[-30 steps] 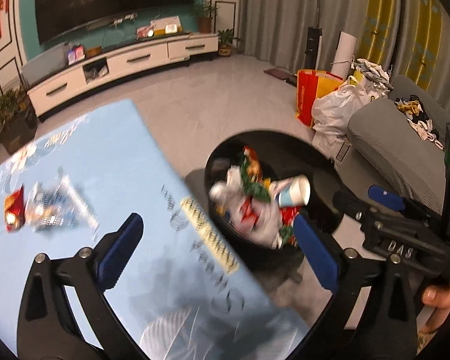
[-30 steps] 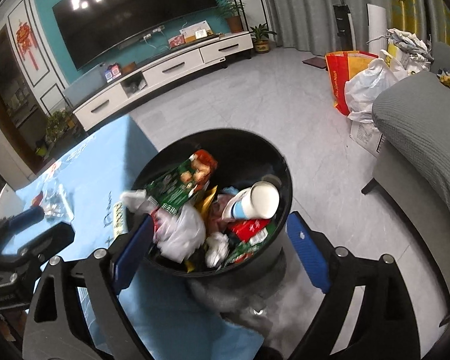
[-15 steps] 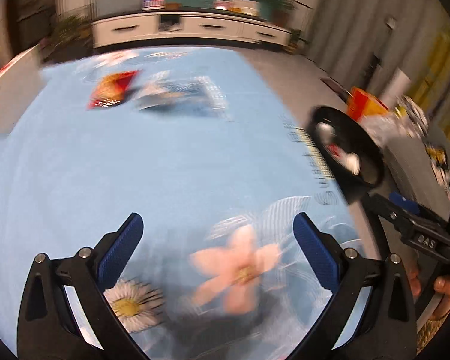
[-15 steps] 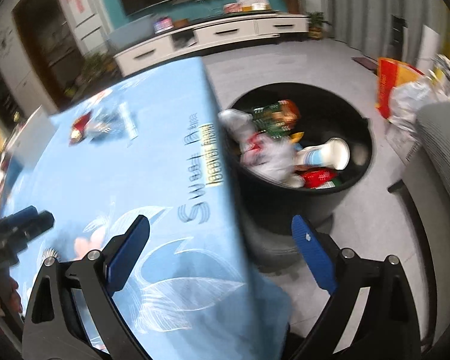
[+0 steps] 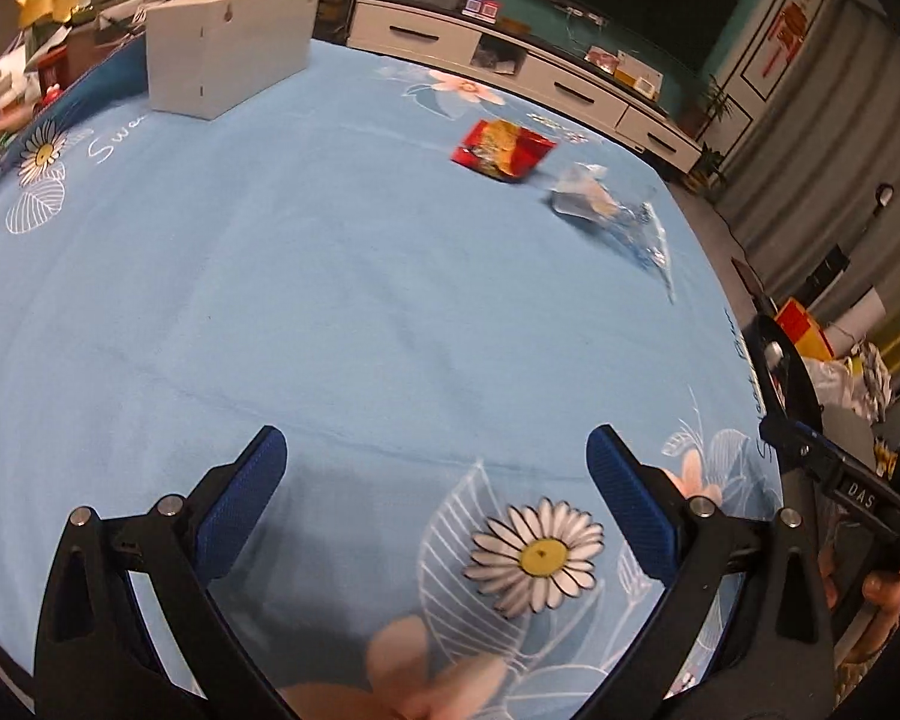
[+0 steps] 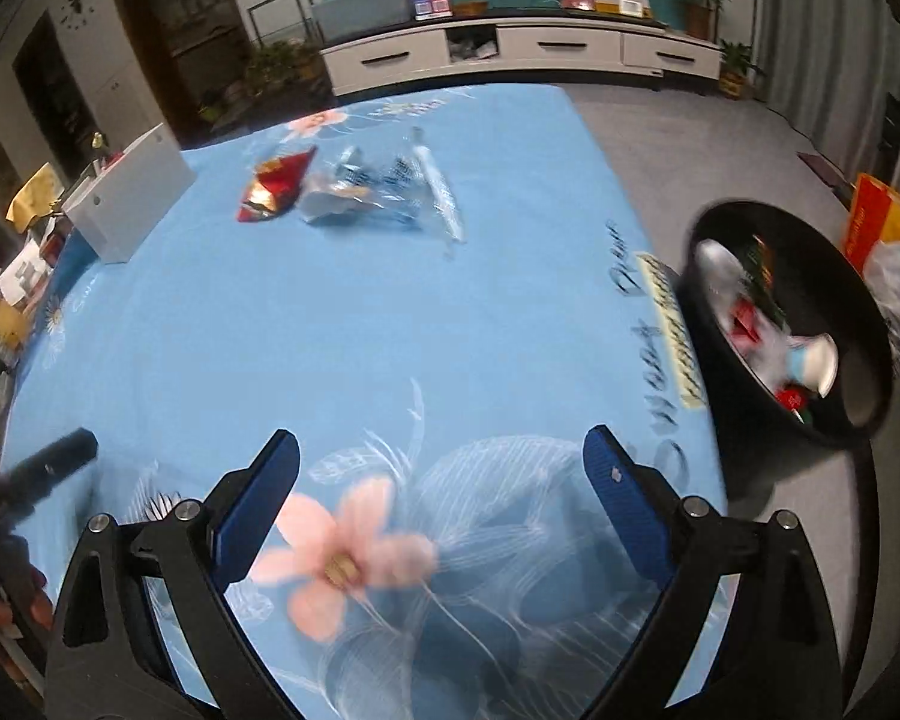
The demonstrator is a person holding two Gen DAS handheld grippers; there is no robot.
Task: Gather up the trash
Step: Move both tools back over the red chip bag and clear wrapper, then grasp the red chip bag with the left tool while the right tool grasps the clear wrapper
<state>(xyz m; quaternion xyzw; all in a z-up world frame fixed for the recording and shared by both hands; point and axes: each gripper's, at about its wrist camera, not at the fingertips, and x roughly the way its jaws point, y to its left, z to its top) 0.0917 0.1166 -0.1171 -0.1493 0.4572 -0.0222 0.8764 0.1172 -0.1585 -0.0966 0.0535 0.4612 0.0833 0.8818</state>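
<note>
A red and gold snack wrapper [image 5: 503, 149] lies on the far part of the blue flowered tablecloth [image 5: 330, 300]; it also shows in the right wrist view [image 6: 276, 186]. A clear plastic wrapper [image 5: 615, 213] lies right of it, seen too in the right wrist view [image 6: 390, 192]. A black trash bin [image 6: 792, 330] with several pieces of trash stands off the table's right edge. My left gripper [image 5: 432, 480] is open and empty over the near part of the cloth. My right gripper [image 6: 441, 480] is open and empty over the near part too.
A white box [image 5: 228, 48] stands at the table's far left, with clutter [image 6: 18, 276] beyond it. A TV cabinet [image 6: 510, 48] lines the back wall. Bags [image 5: 834, 360] sit on the floor to the right of the bin.
Both grippers have swung left, away from over the bin to over the tablecloth. The wrappers now lie ahead of them. Both stay open and empty.
</note>
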